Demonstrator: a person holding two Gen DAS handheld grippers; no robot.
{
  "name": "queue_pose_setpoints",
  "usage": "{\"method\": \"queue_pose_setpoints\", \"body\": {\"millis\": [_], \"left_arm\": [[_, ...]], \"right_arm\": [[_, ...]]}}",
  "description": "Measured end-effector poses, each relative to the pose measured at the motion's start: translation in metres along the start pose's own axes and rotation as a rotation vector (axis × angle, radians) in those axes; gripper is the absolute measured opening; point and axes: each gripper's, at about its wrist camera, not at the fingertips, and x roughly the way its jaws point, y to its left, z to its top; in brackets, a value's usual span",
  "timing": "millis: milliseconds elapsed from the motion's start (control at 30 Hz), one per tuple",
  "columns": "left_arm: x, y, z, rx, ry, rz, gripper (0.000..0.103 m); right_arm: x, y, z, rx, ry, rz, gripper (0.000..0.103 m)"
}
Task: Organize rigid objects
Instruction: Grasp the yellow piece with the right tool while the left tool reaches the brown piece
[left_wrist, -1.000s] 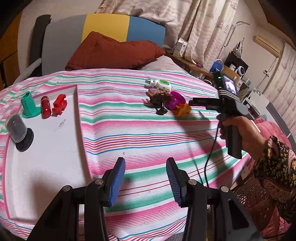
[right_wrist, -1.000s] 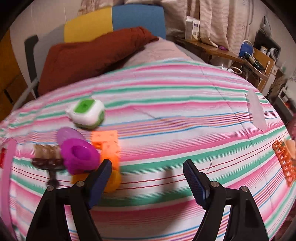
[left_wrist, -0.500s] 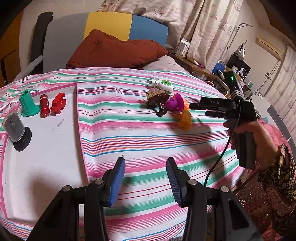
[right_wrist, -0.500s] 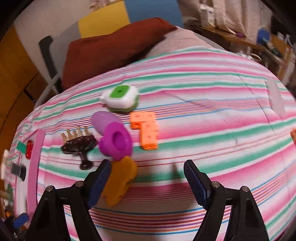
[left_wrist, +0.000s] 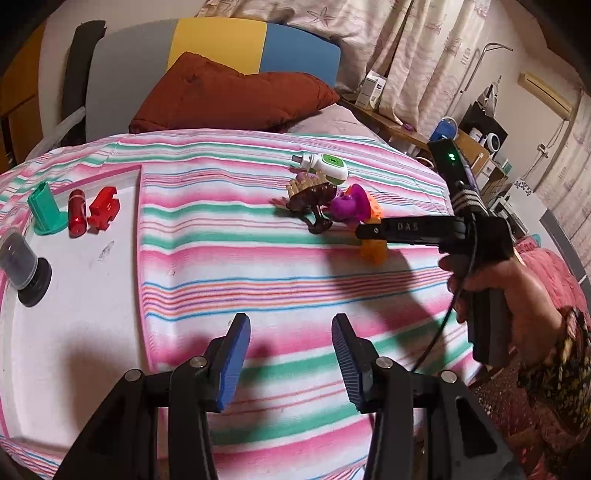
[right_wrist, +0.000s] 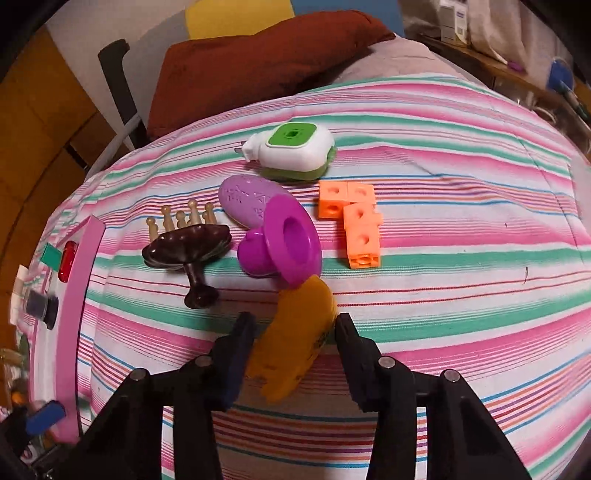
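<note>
- The right claw is closing around an orange-yellow plastic toy that lies flat on the striped bedspread. The toy sits between the two fingers, and both pads appear to touch its sides.
- Just beyond the toy lie a magenta cup-shaped toy, a dark brown massage brush, orange linking cubes and a white-and-green plug-in device.
- The left claw hangs open and empty above the bedspread, beside a white tray.
</note>
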Motion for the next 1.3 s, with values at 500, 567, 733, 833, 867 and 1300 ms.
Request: {"method": "queue_pose_setpoints", "body": {"millis": [500,567,733,833,867,1300], "left_arm": [[0.103,-0.045,0.065,-0.021,0.038,0.016,0.046],[0.118,-0.045,0.072,-0.043,0.051,0.018,0.046],[0.139,-0.042,0.08,-0.073,0.044,0.042,0.043],[0.147,-0.04,0.078,-0.059,0.054,0.05,0.023],[0.145,-0.04,0.077,-0.043,0.043,0.048,0.023],[0.093,-0.03,0.077,-0.007,-0.015,0.032,0.022]], "right_arm": [[-0.016,-0.034,0.003,0.093,0.004,-0.109,0.028],[-0.018,-0.035,0.002,0.103,0.006,-0.102,0.028],[-0.013,-0.04,0.007,0.118,0.01,-0.077,0.028],[-0.011,-0.041,0.008,0.124,0.016,-0.071,0.028],[-0.01,-0.041,0.008,0.126,0.016,-0.069,0.028],[-0.009,-0.038,0.007,0.125,0.028,-0.073,0.029]]}}
